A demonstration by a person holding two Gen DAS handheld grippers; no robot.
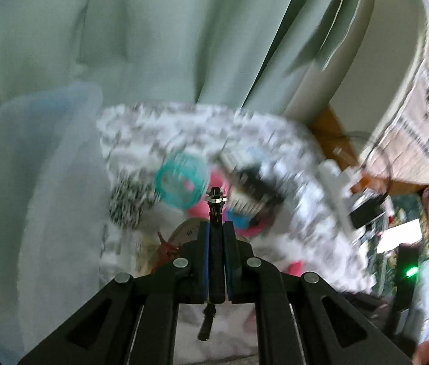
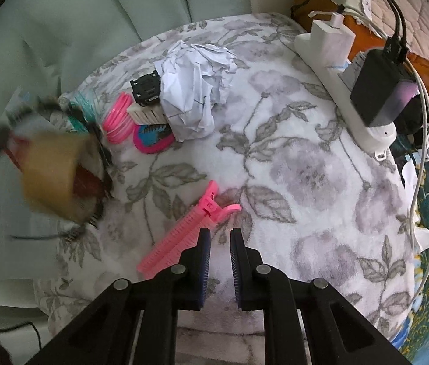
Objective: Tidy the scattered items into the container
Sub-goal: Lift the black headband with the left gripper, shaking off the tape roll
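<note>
A slim black metal tool is pinched in the left gripper. The right gripper, jaws narrowly parted, holds nothing; pink plastic hair clip, crumpled white paper and pink rings remain on the floral blanket.

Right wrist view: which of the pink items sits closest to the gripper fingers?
The long pink toothed hair clip, lying alone just left of the right gripper. The pink rings and pink-rimmed comb sit farther off, by the crumpled paper.

Left-wrist view smears the teal ring — right-wrist view blurs the tan object.
</note>
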